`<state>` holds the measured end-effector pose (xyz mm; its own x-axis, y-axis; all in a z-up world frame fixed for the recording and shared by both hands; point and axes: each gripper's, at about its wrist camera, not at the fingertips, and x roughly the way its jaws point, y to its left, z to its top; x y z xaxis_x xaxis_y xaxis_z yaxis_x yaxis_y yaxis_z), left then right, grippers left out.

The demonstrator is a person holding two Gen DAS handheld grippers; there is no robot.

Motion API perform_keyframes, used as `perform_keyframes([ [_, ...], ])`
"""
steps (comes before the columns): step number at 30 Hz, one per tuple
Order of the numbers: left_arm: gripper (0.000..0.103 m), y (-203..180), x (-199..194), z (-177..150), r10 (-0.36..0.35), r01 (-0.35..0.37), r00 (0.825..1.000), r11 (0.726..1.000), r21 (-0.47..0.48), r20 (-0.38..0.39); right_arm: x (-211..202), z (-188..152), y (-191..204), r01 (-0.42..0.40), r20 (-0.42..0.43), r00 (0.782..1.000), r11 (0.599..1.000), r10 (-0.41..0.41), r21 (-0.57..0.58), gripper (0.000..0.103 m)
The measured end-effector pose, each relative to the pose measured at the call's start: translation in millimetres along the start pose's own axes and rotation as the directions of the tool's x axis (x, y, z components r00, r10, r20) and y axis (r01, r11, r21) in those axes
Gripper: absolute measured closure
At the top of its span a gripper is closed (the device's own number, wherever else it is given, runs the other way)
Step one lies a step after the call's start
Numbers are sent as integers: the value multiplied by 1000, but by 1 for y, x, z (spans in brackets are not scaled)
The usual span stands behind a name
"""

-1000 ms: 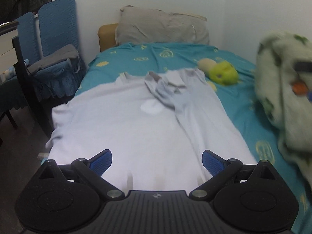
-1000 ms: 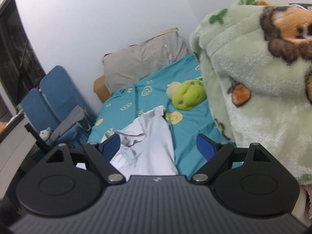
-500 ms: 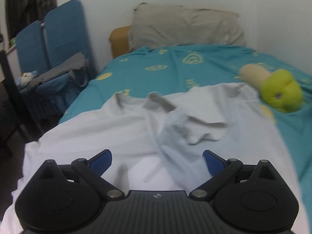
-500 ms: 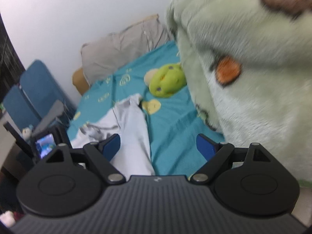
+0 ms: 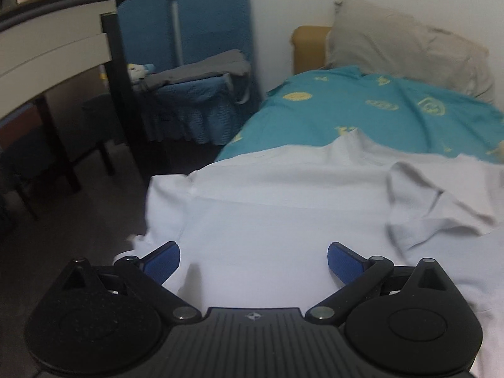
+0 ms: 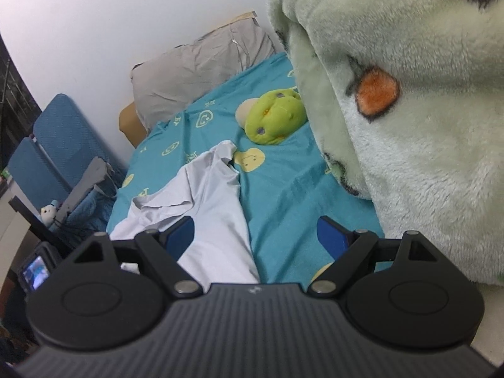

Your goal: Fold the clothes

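Observation:
A pale grey-white shirt (image 5: 283, 214) lies spread on the teal bed sheet (image 5: 362, 110), its left sleeve hanging over the bed's left edge and a folded-over flap (image 5: 441, 208) bunched at the right. My left gripper (image 5: 253, 260) hovers open over the shirt's left side, nothing between its blue pads (image 5: 162, 260). In the right wrist view the same shirt (image 6: 208, 195) runs along the sheet (image 6: 283, 189). My right gripper (image 6: 256, 239) stands open above the shirt's right edge, holding nothing.
A fluffy green blanket (image 6: 409, 110) fills the right side of the bed. A green plush toy (image 6: 274, 116) lies near the grey pillow (image 5: 409, 47). Blue chairs (image 5: 195, 47) with folded cloth and a dark desk (image 5: 63, 56) stand left of the bed.
My left gripper has moved forward and swung left toward the shirt's left sleeve and the bed edge. The right gripper's view has shifted slightly; it stays open over the shirt's right side.

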<state>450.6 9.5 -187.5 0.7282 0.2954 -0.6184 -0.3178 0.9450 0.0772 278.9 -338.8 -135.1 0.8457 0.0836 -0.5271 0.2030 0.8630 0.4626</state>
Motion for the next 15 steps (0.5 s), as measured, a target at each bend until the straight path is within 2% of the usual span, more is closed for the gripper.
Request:
perform_keyframes([
  [3, 2, -36, -3, 11, -134, 132, 991, 984, 120, 8, 0, -1, 4, 5, 6, 1000, 1000, -5, -18, 17],
  [5, 1, -72, -4, 12, -198, 187, 980, 947, 262, 17, 2, -1, 3, 11, -2, 1000, 1000, -11, -14, 17],
  [7, 1, -115, -5, 3, -231, 199, 973, 878, 436, 22, 6, -1, 1, 14, -13, 1000, 1000, -14, -7, 17],
  [10, 1, -168, -4, -18, -252, 152, 965, 747, 647, 64, 11, -2, -1, 17, -25, 1000, 1000, -17, -2, 17],
  [13, 0, -189, 11, -21, -216, 80, 968, 750, 657, 128, 15, -2, -3, 22, -31, 999, 1000, -22, 1, 17],
  [15, 0, -190, 31, -8, -171, 43, 974, 784, 620, 150, 19, -3, -5, 23, -42, 999, 1000, -23, 11, 17],
])
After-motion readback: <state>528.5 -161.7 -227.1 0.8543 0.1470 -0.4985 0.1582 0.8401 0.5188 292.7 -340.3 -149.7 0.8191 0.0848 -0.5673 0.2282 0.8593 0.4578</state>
